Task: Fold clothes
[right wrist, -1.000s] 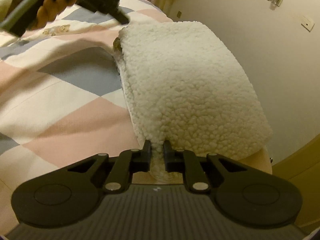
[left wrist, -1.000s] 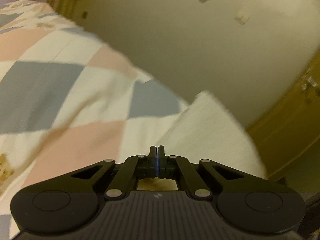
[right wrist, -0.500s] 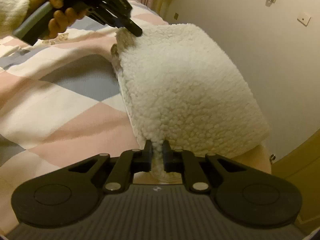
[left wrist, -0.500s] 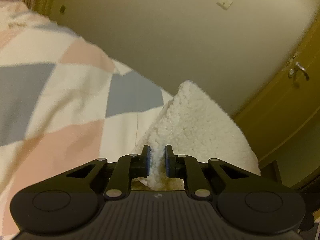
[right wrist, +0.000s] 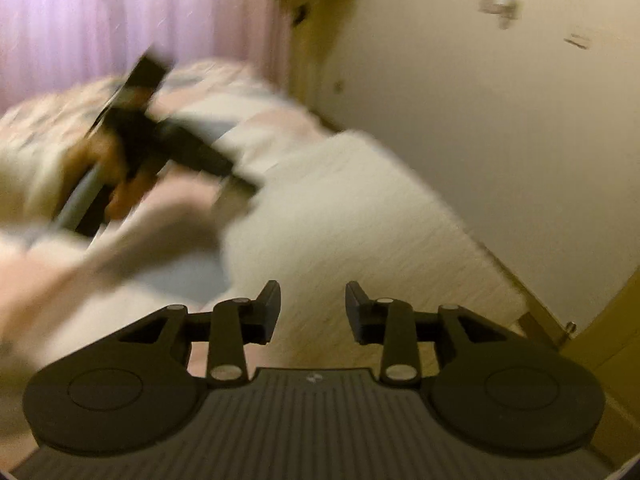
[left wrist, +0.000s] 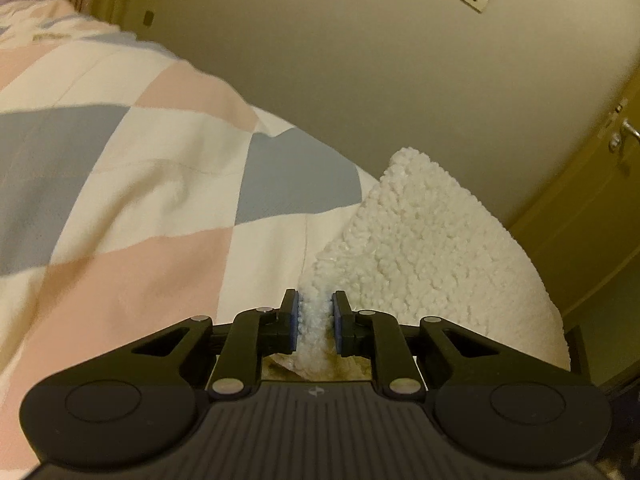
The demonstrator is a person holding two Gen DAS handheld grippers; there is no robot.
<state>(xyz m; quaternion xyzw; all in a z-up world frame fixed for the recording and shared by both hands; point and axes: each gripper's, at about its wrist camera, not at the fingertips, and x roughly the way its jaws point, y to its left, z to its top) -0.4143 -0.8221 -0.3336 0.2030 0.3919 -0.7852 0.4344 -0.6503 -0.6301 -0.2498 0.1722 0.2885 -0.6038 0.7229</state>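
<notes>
A folded white fleece garment [left wrist: 432,248] lies on the checked bedspread [left wrist: 140,184] near the bed's edge. In the left wrist view my left gripper [left wrist: 316,300] has the garment's near corner between its blue pads. The fleece fills the gap and touches both pads while the jaws are opening. The right wrist view is blurred by motion. There my right gripper [right wrist: 313,292] hangs above the fleece garment [right wrist: 360,220] with its jaws opening and nothing between them. The left gripper [right wrist: 244,188] shows there too, at the garment's far corner, held by a hand [right wrist: 116,184].
A cream wall [left wrist: 360,60] runs close behind the bed's edge, with wall plates high up. To the right is a yellow door with a handle [left wrist: 624,136]. A pink curtain [right wrist: 120,20] hangs behind the bed.
My right gripper let go of the fleece edge, opened wide and rose away. My left gripper, shut a second ago, now has the fleece corner between parted pads and sits lower.
</notes>
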